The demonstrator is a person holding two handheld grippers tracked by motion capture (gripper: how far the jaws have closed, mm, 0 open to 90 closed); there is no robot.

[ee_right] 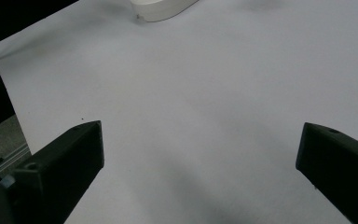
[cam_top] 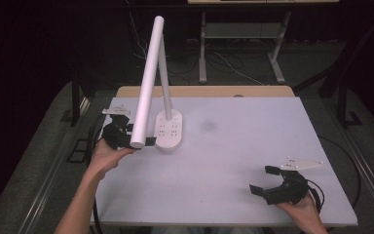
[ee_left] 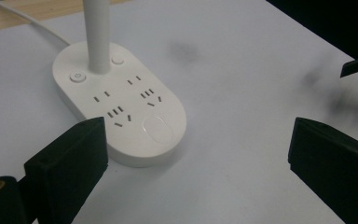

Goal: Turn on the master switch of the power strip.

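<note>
A white desk lamp (cam_top: 168, 127) stands on the left half of the white table (cam_top: 253, 146), towards the far edge. Its base (ee_left: 121, 100) is a flat oval block with rows of socket slots on top, a round power button (ee_left: 78, 77) at one side of the stem and a second small button (ee_left: 117, 60) at the other, and a smooth oval pad (ee_left: 157, 129) at the end nearest me. A slim white stem (ee_left: 98, 32) rises from the base, and a long white tube head (cam_top: 146, 80) leans from the top of the stem down to my left. A white cord (ee_left: 25, 18) leaves the far side of the base.

My left gripper (cam_top: 135, 142) sits just beside the base, at its left, under the low end of the tube head. Its fingers (ee_left: 70, 163) are spread wide and hold nothing; in the left gripper view the near end of the base lies between them, close to the left one, but I cannot tell whether it touches.

My right gripper (cam_top: 262, 180) rests near the front right corner of the table, well apart from the lamp. Its fingers (ee_right: 70, 158) are also spread wide and empty, with bare table between them. My hand (cam_top: 303, 207) holds it from behind.
</note>
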